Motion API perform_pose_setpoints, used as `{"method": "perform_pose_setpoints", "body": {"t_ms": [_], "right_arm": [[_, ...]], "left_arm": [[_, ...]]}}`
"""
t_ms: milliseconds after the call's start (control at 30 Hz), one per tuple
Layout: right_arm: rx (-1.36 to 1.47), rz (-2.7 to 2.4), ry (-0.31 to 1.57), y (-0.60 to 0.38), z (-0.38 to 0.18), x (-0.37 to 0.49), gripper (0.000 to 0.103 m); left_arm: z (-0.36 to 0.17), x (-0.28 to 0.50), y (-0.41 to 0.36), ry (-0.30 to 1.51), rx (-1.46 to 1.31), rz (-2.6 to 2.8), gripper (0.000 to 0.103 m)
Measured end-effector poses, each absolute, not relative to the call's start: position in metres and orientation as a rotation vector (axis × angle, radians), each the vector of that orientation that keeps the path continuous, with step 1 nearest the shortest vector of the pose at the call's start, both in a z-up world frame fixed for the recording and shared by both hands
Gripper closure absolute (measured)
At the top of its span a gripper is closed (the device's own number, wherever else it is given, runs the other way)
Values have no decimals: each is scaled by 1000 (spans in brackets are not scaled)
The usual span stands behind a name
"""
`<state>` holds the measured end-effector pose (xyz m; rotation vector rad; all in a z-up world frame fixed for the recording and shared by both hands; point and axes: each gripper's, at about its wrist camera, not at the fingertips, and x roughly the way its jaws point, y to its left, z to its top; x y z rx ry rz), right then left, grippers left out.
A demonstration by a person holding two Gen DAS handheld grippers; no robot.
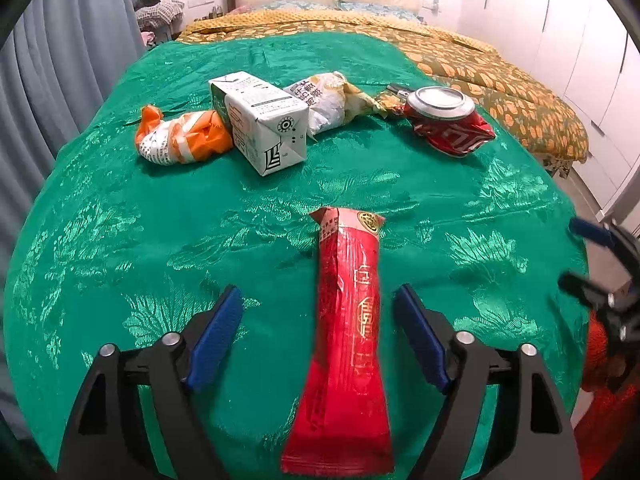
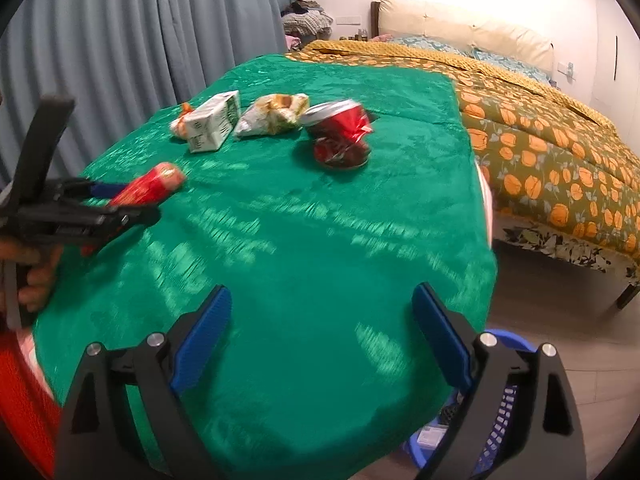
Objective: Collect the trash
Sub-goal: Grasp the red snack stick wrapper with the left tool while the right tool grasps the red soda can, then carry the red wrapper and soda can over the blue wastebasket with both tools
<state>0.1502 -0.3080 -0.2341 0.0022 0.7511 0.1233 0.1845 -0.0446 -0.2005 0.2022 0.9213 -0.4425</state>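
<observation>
The left tongs (image 1: 318, 336) stood wide, straddling a red snack wrapper (image 1: 348, 344) without touching it. The right tongs (image 2: 320, 336) gaped wide over bare green tablecloth (image 2: 320, 220), the crushed red can (image 2: 340, 136) well ahead.

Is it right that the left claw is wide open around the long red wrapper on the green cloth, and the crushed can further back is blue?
Not quite: the crushed can is red, as the left wrist view shows. The rest holds: the left claw is wide open on either side of the long red wrapper lying on the green cloth.
</observation>
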Motion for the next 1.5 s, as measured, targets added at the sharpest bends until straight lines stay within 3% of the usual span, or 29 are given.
{"method": "perform_pose_setpoints", "body": {"t_ms": [200, 467, 500, 533, 600, 1200, 1333, 1500], "right_arm": [[-18, 134, 796, -312, -222, 221, 13], [-93, 132, 918, -300, -239, 314, 13], [-83, 145, 924, -299, -240, 319, 17], [-69, 154, 921, -299, -238, 321, 31], [-58, 153, 922, -298, -236, 319, 49], [-41, 221, 875, -272, -238, 162, 48], [21, 212, 839, -281, -237, 155, 30], [-82, 238, 818, -272, -225, 160, 29]], "left_arm": [[-202, 187, -45, 934, 208, -439, 10], [-204, 188, -46, 938, 214, -440, 7], [-204, 189, -46, 939, 214, -442, 6], [-204, 189, -46, 940, 213, -443, 6], [-204, 190, -46, 941, 213, -445, 6], [-202, 180, -43, 955, 214, -425, 6], [-202, 176, -40, 952, 205, -425, 7], [-200, 174, -38, 940, 206, -426, 16]]}}
